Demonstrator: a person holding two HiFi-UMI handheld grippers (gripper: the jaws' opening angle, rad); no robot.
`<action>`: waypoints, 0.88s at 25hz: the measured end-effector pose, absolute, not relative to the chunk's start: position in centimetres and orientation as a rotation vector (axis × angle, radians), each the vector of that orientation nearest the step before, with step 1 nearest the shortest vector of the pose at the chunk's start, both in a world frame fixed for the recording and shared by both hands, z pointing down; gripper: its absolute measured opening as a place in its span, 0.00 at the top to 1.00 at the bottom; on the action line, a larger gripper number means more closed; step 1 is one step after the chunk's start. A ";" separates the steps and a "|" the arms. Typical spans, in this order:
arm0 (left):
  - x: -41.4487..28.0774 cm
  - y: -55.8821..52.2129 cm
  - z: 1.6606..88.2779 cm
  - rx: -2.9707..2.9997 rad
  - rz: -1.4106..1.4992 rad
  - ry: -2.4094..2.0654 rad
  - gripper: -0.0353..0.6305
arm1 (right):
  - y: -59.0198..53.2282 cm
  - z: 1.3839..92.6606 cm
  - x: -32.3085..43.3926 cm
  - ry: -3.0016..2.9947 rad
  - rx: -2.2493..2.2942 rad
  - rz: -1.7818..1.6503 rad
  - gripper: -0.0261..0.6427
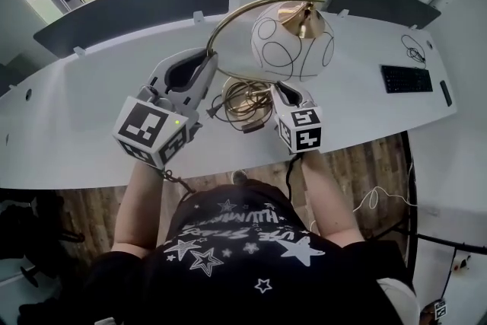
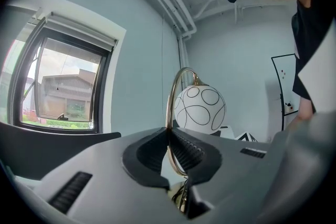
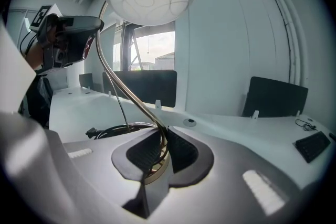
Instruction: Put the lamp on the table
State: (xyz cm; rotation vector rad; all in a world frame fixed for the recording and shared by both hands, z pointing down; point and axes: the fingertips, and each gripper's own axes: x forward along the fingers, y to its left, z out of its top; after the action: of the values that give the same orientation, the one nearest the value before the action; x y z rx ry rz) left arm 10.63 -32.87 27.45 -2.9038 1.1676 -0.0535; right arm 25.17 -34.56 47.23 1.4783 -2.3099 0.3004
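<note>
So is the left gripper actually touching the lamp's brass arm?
Touching. The left gripper view shows the left gripper shut on the brass arm, its pads pressed against the tube from both sides with no gap.

No word or number can be read for certain: the white lettering among stars on the black shirt, well behind the fingers, is upside down and blurred, while the left cube and right cube, just behind those fingers, bear only black-and-white square markers.
</note>
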 end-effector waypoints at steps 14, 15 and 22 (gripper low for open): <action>14.8 -39.8 29.8 -2.901 -0.104 1.232 0.90 | -42.5 49.1 29.8 -2.308 1.468 0.319 0.90; 14.9 -40.2 30.1 -2.902 -0.110 1.232 0.90 | -43.0 49.3 29.9 -2.308 1.469 0.324 0.90; 15.6 -43.9 31.8 -2.910 -0.153 1.248 0.90 | -46.7 51.3 30.2 -2.283 1.472 0.387 0.90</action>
State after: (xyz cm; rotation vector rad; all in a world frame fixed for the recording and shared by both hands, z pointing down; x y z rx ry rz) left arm 15.60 -43.95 31.81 -2.9102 1.2482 -0.1529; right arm 30.25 -46.73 51.31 1.4725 -2.2829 0.3873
